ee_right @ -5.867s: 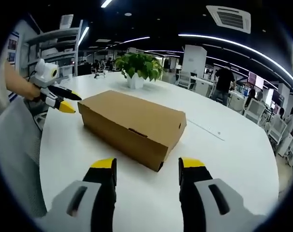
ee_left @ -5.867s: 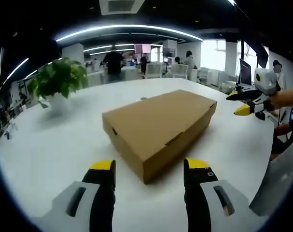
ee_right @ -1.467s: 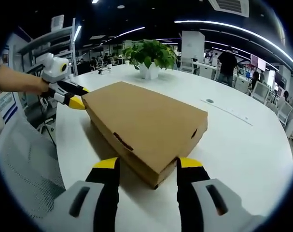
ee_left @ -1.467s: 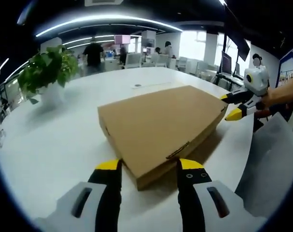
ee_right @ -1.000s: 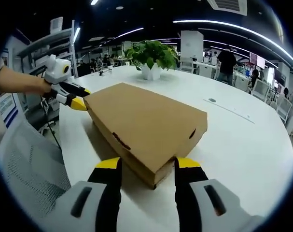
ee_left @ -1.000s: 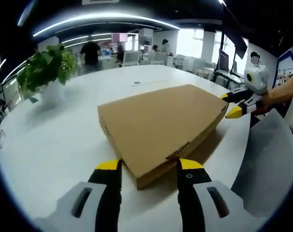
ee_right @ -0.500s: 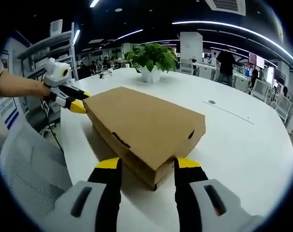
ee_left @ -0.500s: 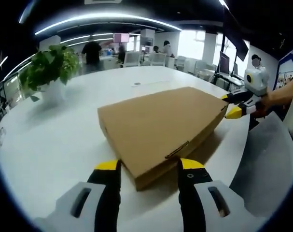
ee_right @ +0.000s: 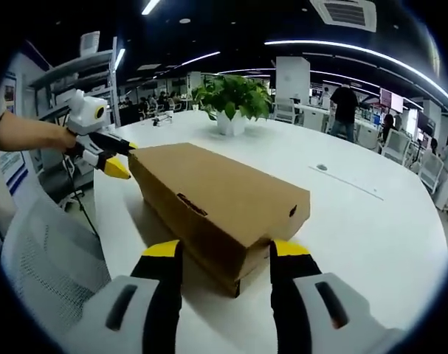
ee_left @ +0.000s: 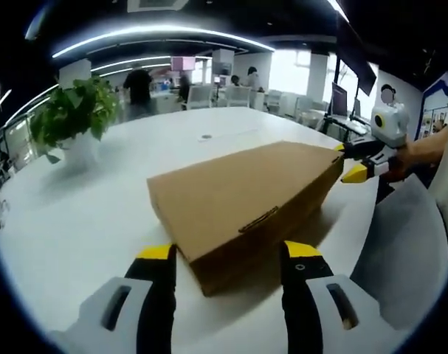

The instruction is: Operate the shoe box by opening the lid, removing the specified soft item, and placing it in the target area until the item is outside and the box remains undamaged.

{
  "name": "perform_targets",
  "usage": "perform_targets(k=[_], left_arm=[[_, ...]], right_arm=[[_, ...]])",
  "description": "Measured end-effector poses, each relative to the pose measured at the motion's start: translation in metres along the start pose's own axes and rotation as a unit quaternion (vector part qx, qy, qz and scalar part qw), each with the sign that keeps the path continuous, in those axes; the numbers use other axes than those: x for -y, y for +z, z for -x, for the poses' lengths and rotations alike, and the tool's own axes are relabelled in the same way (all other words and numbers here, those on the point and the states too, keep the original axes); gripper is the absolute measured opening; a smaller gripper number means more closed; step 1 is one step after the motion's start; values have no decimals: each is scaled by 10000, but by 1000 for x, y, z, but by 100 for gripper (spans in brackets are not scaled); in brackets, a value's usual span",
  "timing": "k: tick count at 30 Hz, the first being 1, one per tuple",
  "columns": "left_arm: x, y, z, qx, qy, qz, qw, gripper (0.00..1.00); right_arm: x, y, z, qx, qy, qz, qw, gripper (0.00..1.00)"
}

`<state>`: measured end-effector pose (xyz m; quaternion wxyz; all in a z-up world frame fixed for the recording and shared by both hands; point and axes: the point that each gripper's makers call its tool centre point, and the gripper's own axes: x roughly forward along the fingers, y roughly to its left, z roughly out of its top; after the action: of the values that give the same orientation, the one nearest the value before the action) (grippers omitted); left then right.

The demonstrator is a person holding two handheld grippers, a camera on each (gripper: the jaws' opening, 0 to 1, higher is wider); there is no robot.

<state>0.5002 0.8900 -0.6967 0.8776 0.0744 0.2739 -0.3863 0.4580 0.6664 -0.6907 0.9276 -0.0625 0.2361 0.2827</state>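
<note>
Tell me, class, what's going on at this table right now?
A person holds two grippers at opposite corners of a brown cardboard shoe box on a round white table. The left gripper and right gripper each straddle a corner, jaws open. The lid looks slightly raised, and no item is out yet.

Left hand-held gripper (ee_left: 229,251) straddles the shoe box (ee_left: 242,199) corner (jaws apart); lid's near edge sits raised.

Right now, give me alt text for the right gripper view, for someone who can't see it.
A brown cardboard shoe box on a white table, its lid lifted slightly at the near corner, which sits between the right gripper's open yellow-tipped jaws. The left gripper is at the box's far corner; a potted plant stands behind.
</note>
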Motion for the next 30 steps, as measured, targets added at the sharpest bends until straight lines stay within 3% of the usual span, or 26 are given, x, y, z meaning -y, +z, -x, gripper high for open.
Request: perform_targets(k=[8,16,30], left_arm=[[-2,15,5,230,79,11,9997,58],[-2,43,12,521,205,-84,9984,57],[-19,82,11,846,489,-221,9950,48]], right_arm=[[2,14,5,129,-51,80,9999,44],[7,35,9,326,-136,198,9992,43],[23,66,9,607,-251,427,9969,42]])
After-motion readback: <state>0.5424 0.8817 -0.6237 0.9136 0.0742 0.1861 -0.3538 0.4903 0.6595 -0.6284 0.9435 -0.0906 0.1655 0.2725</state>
